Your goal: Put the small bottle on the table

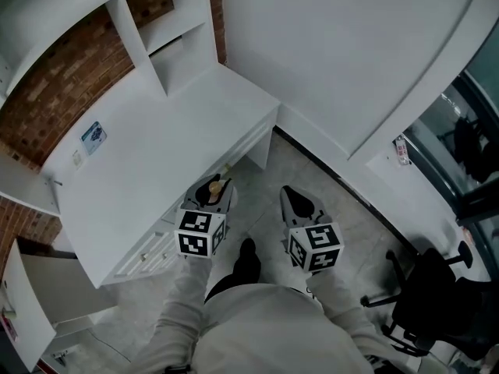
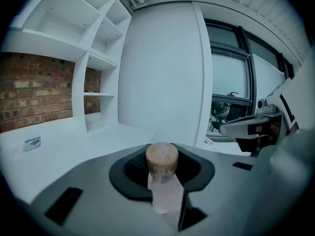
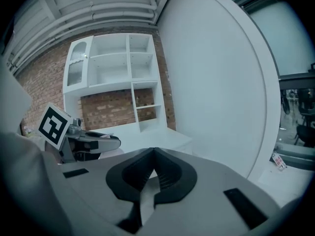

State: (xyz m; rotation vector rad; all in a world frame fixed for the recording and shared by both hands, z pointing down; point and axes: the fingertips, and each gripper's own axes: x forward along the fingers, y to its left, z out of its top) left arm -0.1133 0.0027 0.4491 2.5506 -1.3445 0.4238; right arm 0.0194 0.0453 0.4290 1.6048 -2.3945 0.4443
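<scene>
The small clear bottle with a cork stopper stands upright between the jaws of my left gripper, which is shut on it. In the head view the left gripper hangs just off the front edge of the white table, over the floor, and the bottle's cork pokes out at its tip. My right gripper hovers to the right of it over the tiled floor. In the right gripper view its jaws meet at the tips with nothing between them.
White shelving stands at the table's back against a brick wall. Drawers sit under the table's front edge. A curved white wall rises to the right. A black office chair stands at lower right.
</scene>
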